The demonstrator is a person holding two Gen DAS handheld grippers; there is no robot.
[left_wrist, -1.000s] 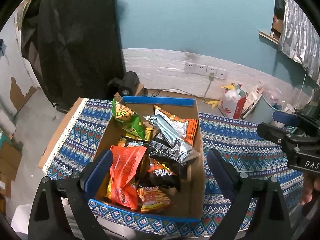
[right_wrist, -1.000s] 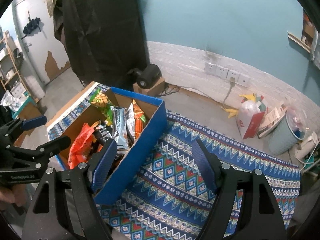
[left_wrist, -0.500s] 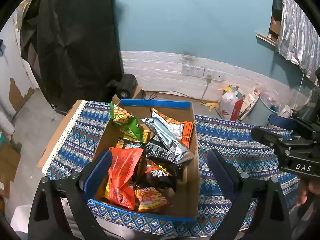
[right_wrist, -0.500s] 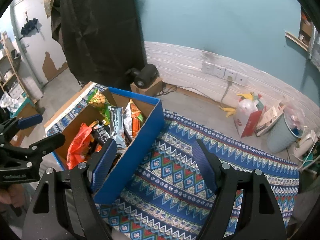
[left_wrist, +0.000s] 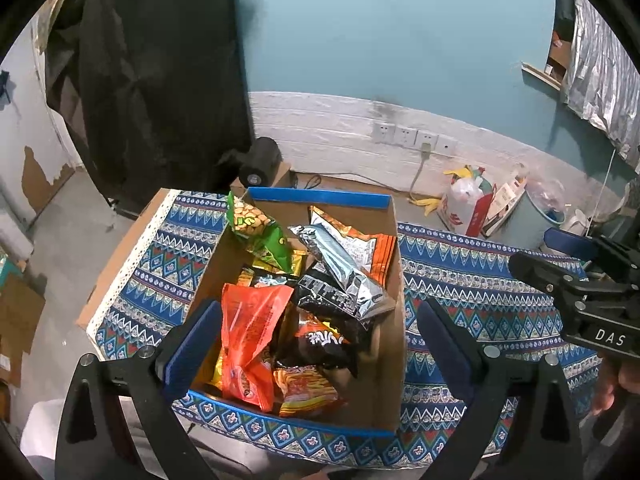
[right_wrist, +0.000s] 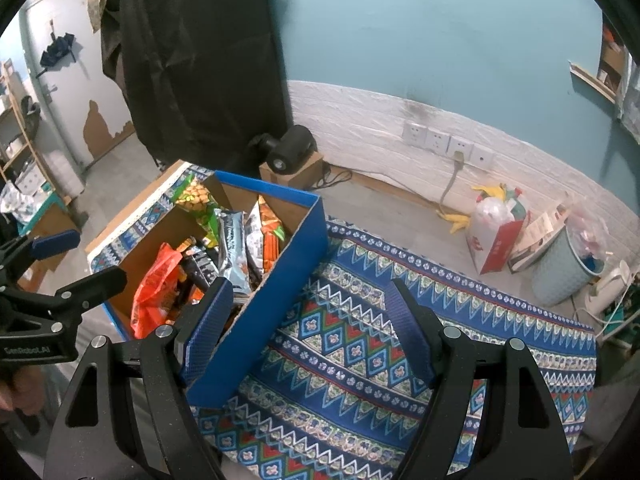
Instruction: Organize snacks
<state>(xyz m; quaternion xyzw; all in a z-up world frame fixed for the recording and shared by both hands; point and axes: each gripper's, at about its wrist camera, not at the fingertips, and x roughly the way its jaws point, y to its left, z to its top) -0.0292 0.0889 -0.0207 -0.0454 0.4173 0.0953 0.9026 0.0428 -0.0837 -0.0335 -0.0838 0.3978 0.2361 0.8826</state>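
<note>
Both grippers spread wide, gripping nothing – left gripper (left_wrist: 316, 340) over snack box (left_wrist: 394, 300) at frame centre, right gripper (right_wrist: 308, 324) over patterned cloth (right_wrist: 360, 320).

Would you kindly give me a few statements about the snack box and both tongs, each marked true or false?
1. The cardboard box holds many snack packets. True.
2. The left tongs clamp the orange packet. False: they stand open, holding nothing.
3. The right tongs are open. True.
4. The green packet lies outside on the patterned cloth. False: it leans in the box's far corner.
</note>
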